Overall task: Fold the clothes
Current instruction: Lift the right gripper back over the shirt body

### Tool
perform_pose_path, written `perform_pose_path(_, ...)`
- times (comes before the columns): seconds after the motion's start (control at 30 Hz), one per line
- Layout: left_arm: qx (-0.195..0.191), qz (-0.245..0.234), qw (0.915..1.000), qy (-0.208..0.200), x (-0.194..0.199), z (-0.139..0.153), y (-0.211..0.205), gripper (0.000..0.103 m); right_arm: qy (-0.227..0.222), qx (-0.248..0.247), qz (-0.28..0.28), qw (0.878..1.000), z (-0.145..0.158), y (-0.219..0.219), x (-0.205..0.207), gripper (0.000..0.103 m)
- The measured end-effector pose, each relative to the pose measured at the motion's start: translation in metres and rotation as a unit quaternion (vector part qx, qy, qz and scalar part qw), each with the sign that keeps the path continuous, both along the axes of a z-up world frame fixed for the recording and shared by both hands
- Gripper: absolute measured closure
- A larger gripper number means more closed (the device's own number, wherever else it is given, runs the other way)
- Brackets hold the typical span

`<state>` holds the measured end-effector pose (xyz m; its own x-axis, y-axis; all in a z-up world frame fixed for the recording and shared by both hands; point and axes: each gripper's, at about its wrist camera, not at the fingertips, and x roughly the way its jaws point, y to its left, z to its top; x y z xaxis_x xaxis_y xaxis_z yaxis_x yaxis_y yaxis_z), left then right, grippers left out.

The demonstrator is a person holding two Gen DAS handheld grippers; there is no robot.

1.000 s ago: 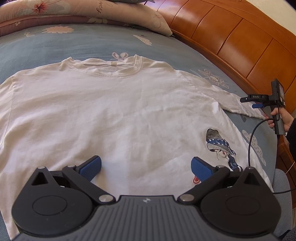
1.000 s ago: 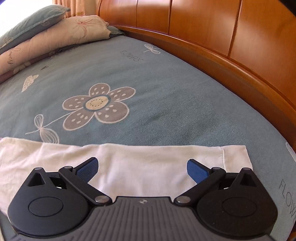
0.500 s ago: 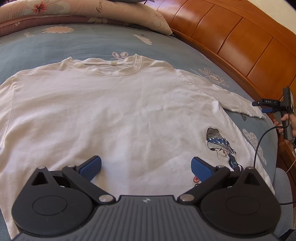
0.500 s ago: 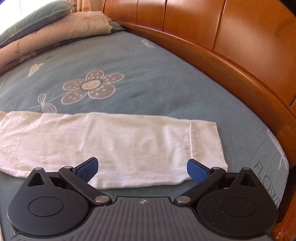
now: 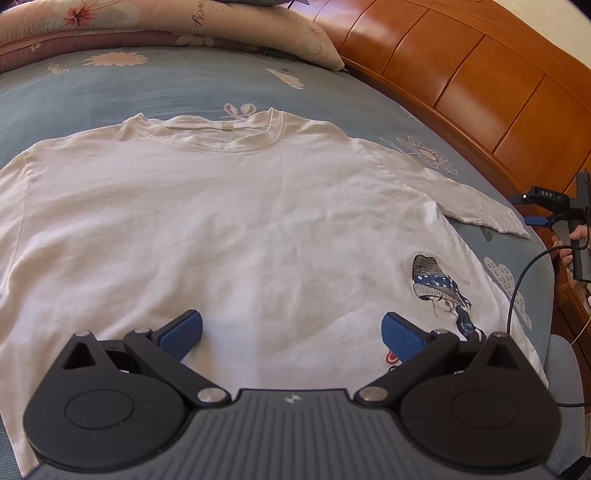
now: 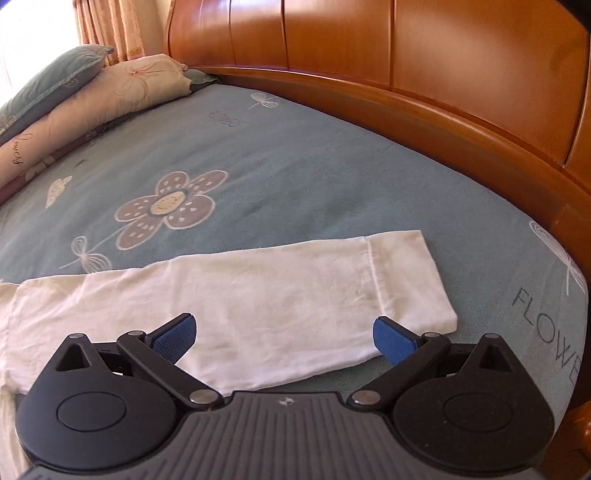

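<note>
- Lying flat on the bed, a white cotton T-shirt (image 5: 221,221) spread its creased front across the blue flower-printed sheet (image 6: 295,166), collar toward the pillows (image 5: 166,22), one sleeve (image 6: 295,302) reaching toward the bed's wooden-framed edge.
- A glossy orange-brown headboard (image 6: 406,55) curved along that edge.
- The left gripper (image 5: 291,332) hovered over the hem, jaws spread wide and empty.
- The right gripper (image 6: 284,336), likewise spread, had drawn back, so the whole sleeve cuff showed.
</note>
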<state>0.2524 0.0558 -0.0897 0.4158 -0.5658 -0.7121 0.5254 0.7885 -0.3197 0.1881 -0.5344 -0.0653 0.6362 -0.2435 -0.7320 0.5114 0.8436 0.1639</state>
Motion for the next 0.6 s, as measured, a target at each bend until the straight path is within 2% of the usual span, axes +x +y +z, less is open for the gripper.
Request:
perform_pose_path(0.17, 0.001, 0.003, 1.0, 0.003, 0.0, 0.001, 0.001, 0.001, -0.036, 0.031, 0.105, 0.993, 0.039, 0.07, 0.006, 0.0)
perform_pose_path(0.33, 0.0, 0.017, 0.9997, 0.016, 0.001, 0.005, 0.005, 0.001, -0.058, 0.068, 0.232, 0.969, 0.061, 0.156, 0.014, 0.0)
perform_pose_path(0.5, 0.006, 0.028, 0.9993, 0.022, -0.002, 0.012, 0.009, 0.001, -0.044, 0.093, 0.306, 0.947, 0.041, 0.233, 0.04, 0.0)
perform_pose_path(0.6, 0.008, 0.029, 0.9993, 0.022, -0.002, 0.013, 0.01, 0.001, -0.024, 0.106, 0.32, 0.941, 0.016, 0.263, 0.055, 0.0)
